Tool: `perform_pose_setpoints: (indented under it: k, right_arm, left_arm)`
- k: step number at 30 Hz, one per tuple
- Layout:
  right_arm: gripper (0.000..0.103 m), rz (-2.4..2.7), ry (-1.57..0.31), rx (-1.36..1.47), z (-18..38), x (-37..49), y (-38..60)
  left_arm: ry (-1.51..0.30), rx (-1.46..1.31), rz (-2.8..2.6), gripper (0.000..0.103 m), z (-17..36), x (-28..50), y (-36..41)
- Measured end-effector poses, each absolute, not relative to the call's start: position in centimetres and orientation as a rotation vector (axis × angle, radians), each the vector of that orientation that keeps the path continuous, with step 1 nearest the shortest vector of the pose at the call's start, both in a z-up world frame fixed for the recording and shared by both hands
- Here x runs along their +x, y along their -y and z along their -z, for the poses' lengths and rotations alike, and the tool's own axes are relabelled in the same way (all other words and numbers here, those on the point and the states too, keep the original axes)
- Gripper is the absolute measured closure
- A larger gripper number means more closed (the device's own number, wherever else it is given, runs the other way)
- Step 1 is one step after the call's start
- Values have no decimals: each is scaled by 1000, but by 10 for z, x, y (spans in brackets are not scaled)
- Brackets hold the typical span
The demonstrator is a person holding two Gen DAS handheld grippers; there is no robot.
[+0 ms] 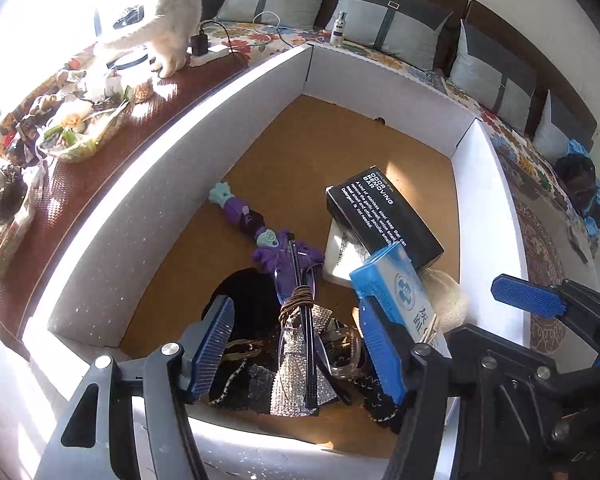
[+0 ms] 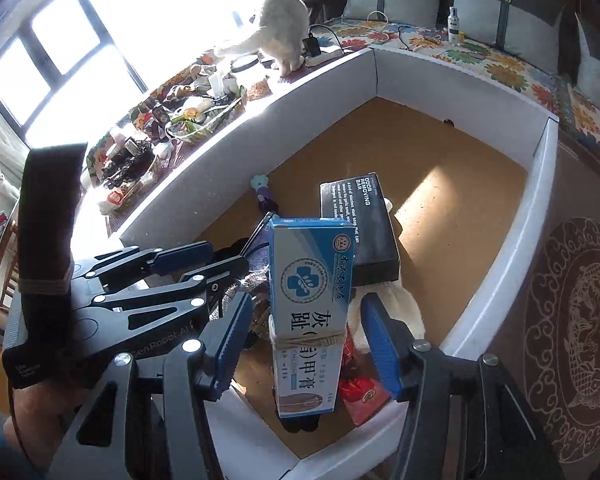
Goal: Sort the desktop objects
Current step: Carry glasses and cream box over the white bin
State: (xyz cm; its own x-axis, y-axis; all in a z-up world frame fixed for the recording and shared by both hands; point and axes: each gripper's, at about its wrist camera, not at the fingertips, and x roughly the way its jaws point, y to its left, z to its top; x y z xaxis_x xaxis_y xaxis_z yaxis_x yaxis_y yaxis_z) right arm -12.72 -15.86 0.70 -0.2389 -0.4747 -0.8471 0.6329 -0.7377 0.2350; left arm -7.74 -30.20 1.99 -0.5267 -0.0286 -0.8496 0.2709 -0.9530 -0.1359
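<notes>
A white-walled tray with a brown cork floor holds the objects. My left gripper is open above folded glasses wrapped with brown cord, lying on a glittery black pouch. A purple toy figure lies behind. A black box leans on a white item. My right gripper is open around a blue and white medicine box tied with string, jaws apart from its sides. The left gripper also shows in the right wrist view.
A red packet and a cream knitted item lie by the medicine box. A cluttered side table with a white cat stands left of the tray. A sofa with grey cushions runs behind. A patterned rug lies right.
</notes>
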Motion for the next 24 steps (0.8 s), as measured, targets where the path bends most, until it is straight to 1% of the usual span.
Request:
perform_pose_setpoints:
  k: [1,2,3,4,5,6,7,11,14,17,18,21,24]
  right_arm:
    - [28,2047,-196,1306,-5,-125,156]
    - [20,2053,-182,1295,-5,-123,152]
    - [17,2058,-173,1281,-8,-121,147]
    - [12,2073,-178,1266,-13,-119,142]
    - [10,2096,-191,1247,-17,-117,137]
    - [10,2118,-206,1224,-23,-115,131]
    - [10,2138,-220,1200,-31,-115,125]
    - [1,2223,-300,1135,-49,-110,107]
    - [1,2252,-321,1144,-56,-109,93]
    - [1,2254,-283,1185,-55,-111,80]
    - [1,2257,-270,1199,-55,-112,77]
    - [1,2257,-256,1220,-53,-112,76]
    - [1,2260,-291,1205,-55,-109,82]
  left_arm:
    - [-375,1385,2598,28,-25,-70,302]
    - [-378,1347,2618,23,-29,-63,303]
    - [-379,1307,2621,18,-34,-59,302]
    - [-371,1265,2611,16,-39,-55,300]
    - [-357,1226,2585,12,-42,-51,299]
    - [-338,1203,2541,4,-45,-49,296]
    - [-311,1192,2488,2,-47,-49,296]
    - [-222,1253,2432,1,-52,-46,283]
    - [-119,1210,2382,1,-62,-39,267]
    - [4,1074,2335,1,-78,-26,251]
    - [16,1046,2322,1,-81,-22,248]
    - [-67,1092,2360,1,-87,-18,250]
    - [-139,1182,2372,1,-84,-19,253]
